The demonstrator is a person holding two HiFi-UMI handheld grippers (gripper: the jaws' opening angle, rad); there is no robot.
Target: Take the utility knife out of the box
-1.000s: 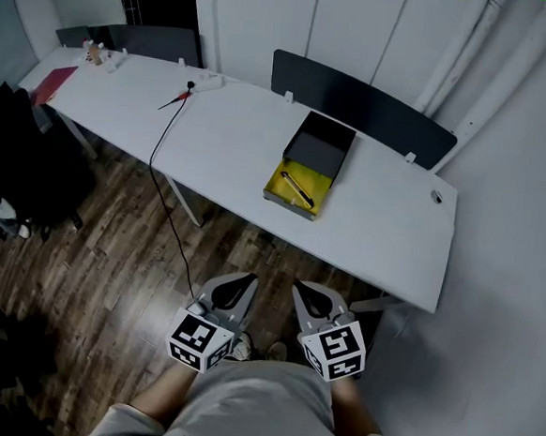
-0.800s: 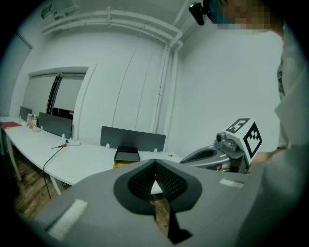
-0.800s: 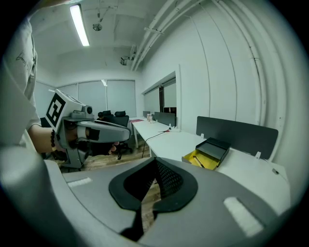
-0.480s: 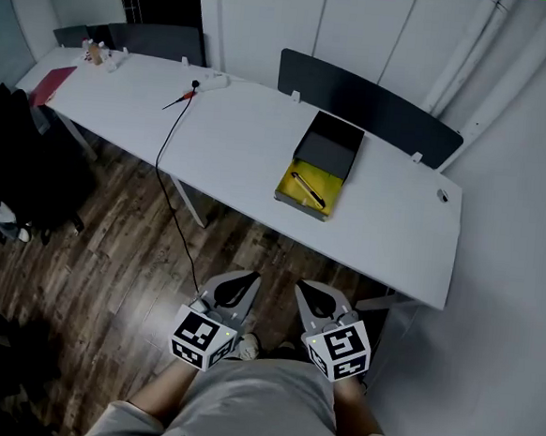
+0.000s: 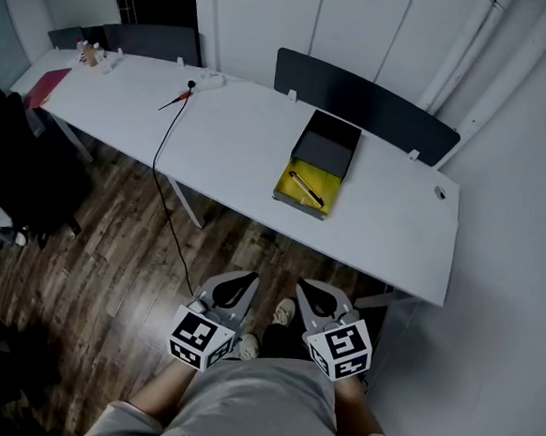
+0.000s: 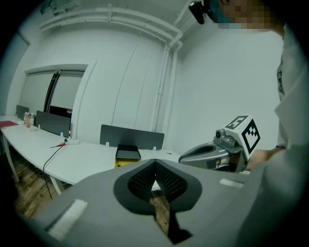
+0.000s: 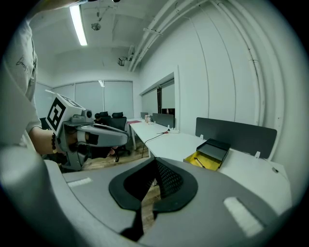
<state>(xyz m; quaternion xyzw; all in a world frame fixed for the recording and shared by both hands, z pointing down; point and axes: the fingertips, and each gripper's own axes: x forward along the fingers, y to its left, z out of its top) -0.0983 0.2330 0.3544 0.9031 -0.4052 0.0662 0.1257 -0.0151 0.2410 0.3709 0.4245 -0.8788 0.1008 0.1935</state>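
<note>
Utility knife [image 5: 306,188] lies on the yellow floor of the open box [image 5: 325,180], a slim dark shape set at a slant across it. The box sits on the white table [image 5: 231,153], close to the edge nearest you. Its black lid [image 5: 326,143] lies right behind it on the far side; whether the two are joined you cannot tell from here. A dark divider panel [image 5: 366,107] stands along the table's far edge behind them.

You hold both grippers low and close to your body, over the wooden floor [image 5: 110,256] — well apart from the table and the box. The left gripper [image 5: 233,289] and the right gripper [image 5: 316,298] sit side by side, near each other but not touching, and both point toward the table. Your shoes [image 5: 284,310] show on the floor between them.

In the left gripper view the two jaws meet at their tips with nothing caught between them, and the box shows just above those tips, straight ahead. In the right gripper view the jaws are likewise pressed together and empty — the box lies beyond them and off to the right, the knife visible on the yellow.

A black cable [image 5: 163,185] runs from the far side of the table across its top and hangs down over the near edge to the floor, well to the left of the box.
</note>
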